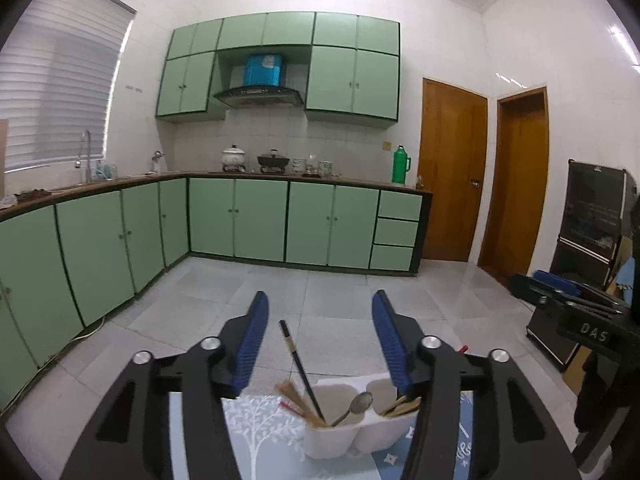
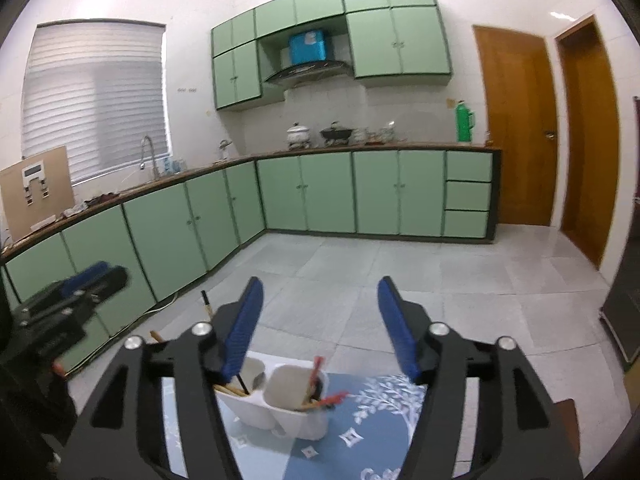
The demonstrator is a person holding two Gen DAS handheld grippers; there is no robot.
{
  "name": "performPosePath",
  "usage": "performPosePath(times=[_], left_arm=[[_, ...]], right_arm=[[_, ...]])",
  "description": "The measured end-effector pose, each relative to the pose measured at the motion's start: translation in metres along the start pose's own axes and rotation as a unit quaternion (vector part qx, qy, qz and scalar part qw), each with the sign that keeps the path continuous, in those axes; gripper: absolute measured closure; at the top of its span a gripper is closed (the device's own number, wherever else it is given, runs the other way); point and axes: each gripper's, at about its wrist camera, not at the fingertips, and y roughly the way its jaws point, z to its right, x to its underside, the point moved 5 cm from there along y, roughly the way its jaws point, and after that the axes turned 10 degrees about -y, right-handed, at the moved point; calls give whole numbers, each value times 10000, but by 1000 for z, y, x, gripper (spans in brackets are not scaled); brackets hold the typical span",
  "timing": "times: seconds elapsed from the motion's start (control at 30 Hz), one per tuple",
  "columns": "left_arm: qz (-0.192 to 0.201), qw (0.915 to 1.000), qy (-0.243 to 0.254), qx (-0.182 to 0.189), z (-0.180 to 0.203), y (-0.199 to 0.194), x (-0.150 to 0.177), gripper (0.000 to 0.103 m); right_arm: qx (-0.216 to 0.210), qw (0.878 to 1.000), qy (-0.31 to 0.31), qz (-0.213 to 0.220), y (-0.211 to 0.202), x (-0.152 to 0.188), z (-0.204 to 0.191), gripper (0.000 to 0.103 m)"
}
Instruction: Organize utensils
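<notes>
Both hand-held grippers hang wide open above the white holder (image 1: pixel 340 436), nothing between their fingers, so the drop straight down is free. A black chopstick (image 1: pixel 301 368) juts tallest from the left cup, with a spoon (image 1: pixel 357 406) leaning beside it. Open tablecloth (image 2: pixel 384 420) lies around the holder.

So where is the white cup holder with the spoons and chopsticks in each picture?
Left wrist view: the white utensil holder sits bottom centre, between the open left claw fingers.
Right wrist view: the holder sits bottom centre, nearer the right claw's left finger.
Shared landmark: the green thermos on the counter.
</notes>
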Motion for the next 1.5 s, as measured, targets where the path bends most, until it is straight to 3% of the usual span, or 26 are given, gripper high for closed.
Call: performPosePath(times=[0.1, 0.17, 0.33, 0.5, 0.87, 1.5], left_arm=[[79, 9999, 40, -116, -4, -28, 5, 38], [78, 9998, 60, -146, -6, -47, 12, 30], [-16, 9997, 12, -234, -9, -89, 38, 18], [-337, 9991, 22, -269, -9, -120, 71, 15], [-661, 9969, 107, -411, -6, -170, 107, 11], [-581, 9974, 192, -372, 5, -213, 118, 11]], right_arm=[[111, 9999, 11, 54, -31, 11, 3, 29], [204, 9998, -35, 83, -50, 22, 2, 16], [163, 9998, 60, 93, -104, 58, -6, 8], [-58, 9999, 123, -72, -138, 91, -26, 5], [-291, 9979, -83, -579, -184, 135, -79, 5], [-464, 9973, -185, -535, -215, 132, -99, 5]])
